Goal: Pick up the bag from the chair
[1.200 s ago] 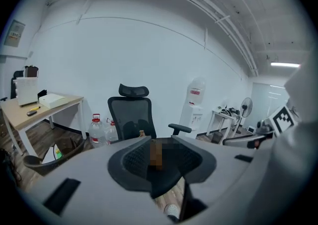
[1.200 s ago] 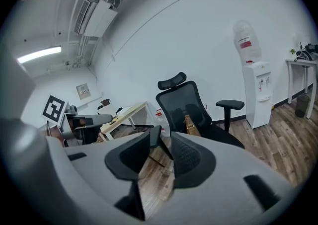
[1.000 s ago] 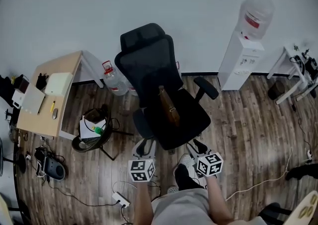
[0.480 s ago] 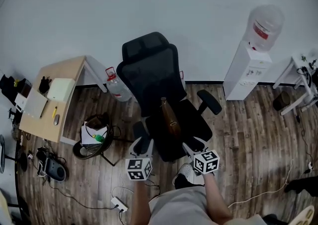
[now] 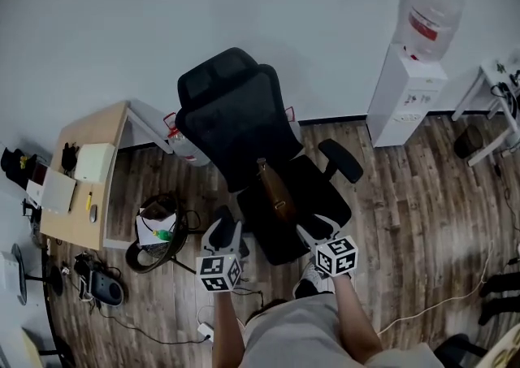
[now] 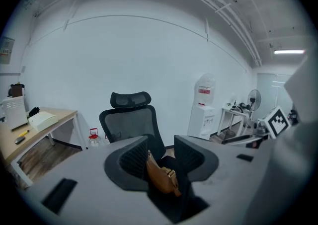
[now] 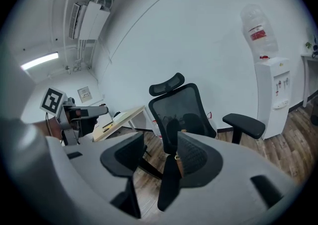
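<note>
A slim brown bag (image 5: 274,188) stands on edge on the seat of a black mesh office chair (image 5: 244,127). In the left gripper view the bag (image 6: 161,176) shows between the open jaws, still farther off on the seat. My left gripper (image 5: 223,237) hovers at the chair's front left corner, open and holding nothing. My right gripper (image 5: 314,234) is at the front right corner, open too. In the right gripper view the chair (image 7: 181,110) fills the middle and only a sliver of the bag (image 7: 178,163) peeks past the right jaw.
A wooden desk (image 5: 85,175) with papers stands at the left. A bin (image 5: 154,228) and cables lie on the floor beside it. A water jug (image 5: 180,139) sits behind the chair. A water dispenser (image 5: 409,86) stands at the right by the wall.
Both grippers have moved forward toward the chair's front edge, the left one closing on the seat's left corner. The view has shifted a little closer to the chair.
</note>
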A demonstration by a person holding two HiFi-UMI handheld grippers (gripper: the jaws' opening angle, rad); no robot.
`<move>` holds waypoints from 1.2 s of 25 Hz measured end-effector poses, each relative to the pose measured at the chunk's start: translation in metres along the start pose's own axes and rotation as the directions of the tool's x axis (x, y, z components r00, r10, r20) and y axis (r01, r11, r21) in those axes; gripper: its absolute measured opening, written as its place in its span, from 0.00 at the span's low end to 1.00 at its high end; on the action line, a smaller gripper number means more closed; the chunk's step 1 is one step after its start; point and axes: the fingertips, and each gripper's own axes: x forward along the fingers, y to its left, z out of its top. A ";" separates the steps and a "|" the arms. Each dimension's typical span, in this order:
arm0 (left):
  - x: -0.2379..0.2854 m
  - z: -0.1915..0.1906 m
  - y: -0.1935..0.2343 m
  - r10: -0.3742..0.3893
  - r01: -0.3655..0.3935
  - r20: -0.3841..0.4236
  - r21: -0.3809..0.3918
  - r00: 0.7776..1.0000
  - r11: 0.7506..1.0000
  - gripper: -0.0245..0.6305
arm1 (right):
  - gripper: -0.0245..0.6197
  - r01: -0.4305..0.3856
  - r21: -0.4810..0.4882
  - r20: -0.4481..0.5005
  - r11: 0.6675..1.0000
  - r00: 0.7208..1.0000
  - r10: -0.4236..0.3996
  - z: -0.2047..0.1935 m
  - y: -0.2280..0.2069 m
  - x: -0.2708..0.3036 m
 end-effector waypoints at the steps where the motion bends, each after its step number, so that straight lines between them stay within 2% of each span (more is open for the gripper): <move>1: 0.003 0.000 0.003 0.006 -0.006 -0.003 0.001 1.000 1.000 0.28 | 0.37 0.003 0.001 -0.005 1.000 1.000 -0.003 -0.002 -0.004 0.003; 7: 0.006 -0.009 0.023 0.051 -0.051 -0.017 -0.004 0.999 0.999 0.28 | 0.37 0.024 0.027 -0.027 0.999 0.999 -0.023 -0.010 -0.030 0.014; 14: 0.011 -0.021 0.059 0.070 -0.071 -0.015 -0.047 0.997 0.996 0.28 | 0.37 0.063 0.020 -0.057 0.998 0.996 -0.061 -0.022 -0.030 0.024; 17: 0.030 -0.023 0.064 0.042 -0.043 -0.019 -0.062 0.999 0.997 0.28 | 0.38 0.086 0.007 -0.083 0.996 0.993 -0.085 -0.031 -0.029 0.026; 22: 0.062 -0.011 0.062 -0.028 0.027 -0.019 -0.048 0.999 0.999 0.28 | 0.38 0.152 0.042 -0.090 0.988 0.985 -0.147 -0.031 -0.037 0.034; 30: 0.113 0.021 0.097 -0.110 0.110 -0.041 -0.002 0.993 0.994 0.27 | 0.38 0.249 0.116 -0.072 0.962 0.968 -0.242 -0.017 -0.040 0.080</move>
